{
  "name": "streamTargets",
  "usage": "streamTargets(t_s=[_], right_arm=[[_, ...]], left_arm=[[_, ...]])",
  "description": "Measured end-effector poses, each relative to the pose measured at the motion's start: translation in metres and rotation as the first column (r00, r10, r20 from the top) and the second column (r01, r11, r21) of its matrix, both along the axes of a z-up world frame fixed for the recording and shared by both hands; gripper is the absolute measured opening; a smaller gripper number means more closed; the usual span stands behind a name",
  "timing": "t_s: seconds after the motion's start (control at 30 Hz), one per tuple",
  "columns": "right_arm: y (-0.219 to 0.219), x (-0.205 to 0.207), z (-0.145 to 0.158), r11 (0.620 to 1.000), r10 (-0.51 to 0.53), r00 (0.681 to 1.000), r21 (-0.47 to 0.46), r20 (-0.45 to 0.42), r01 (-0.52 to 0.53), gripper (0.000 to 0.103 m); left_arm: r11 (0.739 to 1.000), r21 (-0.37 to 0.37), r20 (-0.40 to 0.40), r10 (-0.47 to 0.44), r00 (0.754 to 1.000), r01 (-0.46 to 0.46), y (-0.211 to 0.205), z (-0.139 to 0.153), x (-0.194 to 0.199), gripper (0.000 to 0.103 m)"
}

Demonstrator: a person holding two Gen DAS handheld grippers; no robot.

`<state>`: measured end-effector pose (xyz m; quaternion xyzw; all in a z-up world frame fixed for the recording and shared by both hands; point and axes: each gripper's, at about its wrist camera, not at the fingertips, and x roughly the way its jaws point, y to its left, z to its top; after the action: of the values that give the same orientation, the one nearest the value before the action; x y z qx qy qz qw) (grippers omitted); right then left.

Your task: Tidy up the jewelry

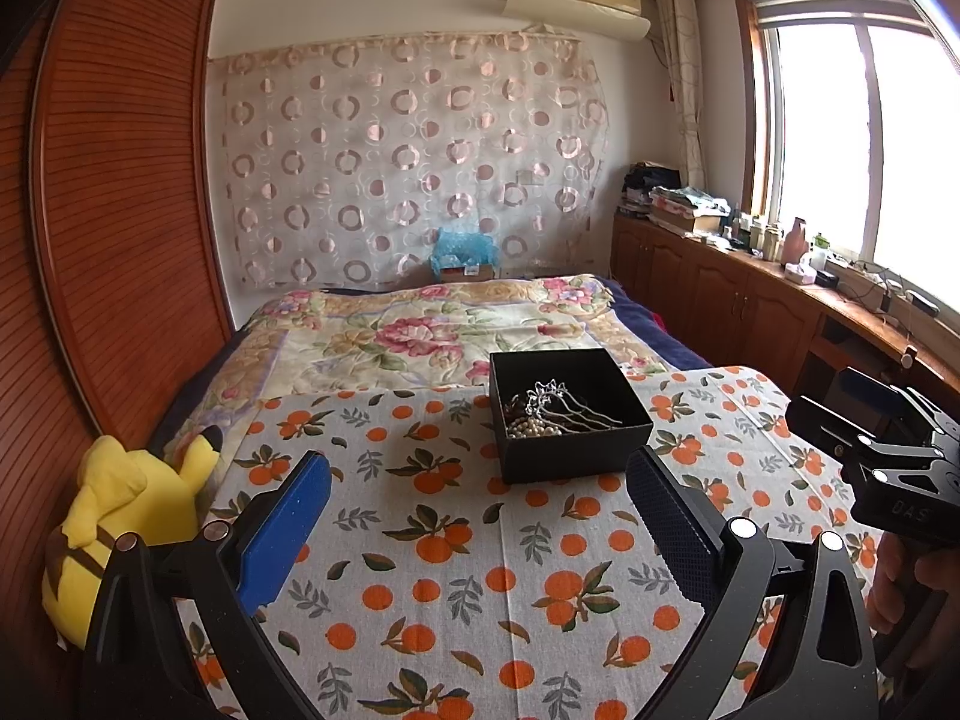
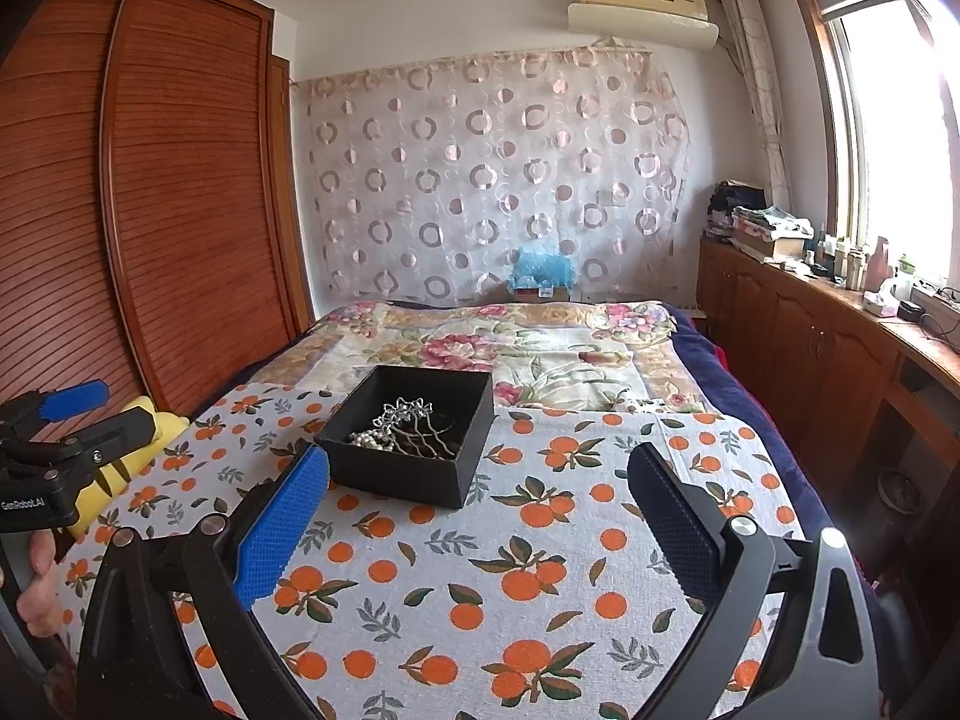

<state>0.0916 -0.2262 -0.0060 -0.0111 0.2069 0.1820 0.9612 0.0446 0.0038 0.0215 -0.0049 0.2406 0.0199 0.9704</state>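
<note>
A black open box [image 1: 570, 414] [image 2: 414, 438] stands on the orange-print cloth [image 1: 480, 570] [image 2: 510, 570]. Inside lie a silver hair comb [image 1: 558, 405] [image 2: 414, 423], a pearl string [image 1: 531, 429] [image 2: 369, 439] and dark beads. My left gripper [image 1: 480, 531] is open and empty, held above the cloth short of the box. My right gripper [image 2: 480, 531] is open and empty, to the right of the box and nearer than it. Each gripper shows in the other's view: the right one [image 1: 888, 456], the left one [image 2: 72, 426].
A yellow plush toy [image 1: 126, 528] [image 2: 129, 456] lies at the cloth's left edge by the wooden wardrobe [image 1: 108, 210]. The floral quilt [image 1: 432, 330] lies beyond the box. A low wooden cabinet [image 1: 750, 294] with clutter runs along the right wall.
</note>
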Motion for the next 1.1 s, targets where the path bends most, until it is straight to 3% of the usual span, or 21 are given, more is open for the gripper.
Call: streamTargets(t_s=[1.1], right_arm=[[-0.0032, -0.0029, 0.0007, 1.0, -0.005, 1.0, -0.002, 0.003, 0.005, 0.1]], left_arm=[[1.0, 0.001, -0.001, -0.006, 1.0, 0.006, -0.0026, -0.0024, 0.0009, 0.095]])
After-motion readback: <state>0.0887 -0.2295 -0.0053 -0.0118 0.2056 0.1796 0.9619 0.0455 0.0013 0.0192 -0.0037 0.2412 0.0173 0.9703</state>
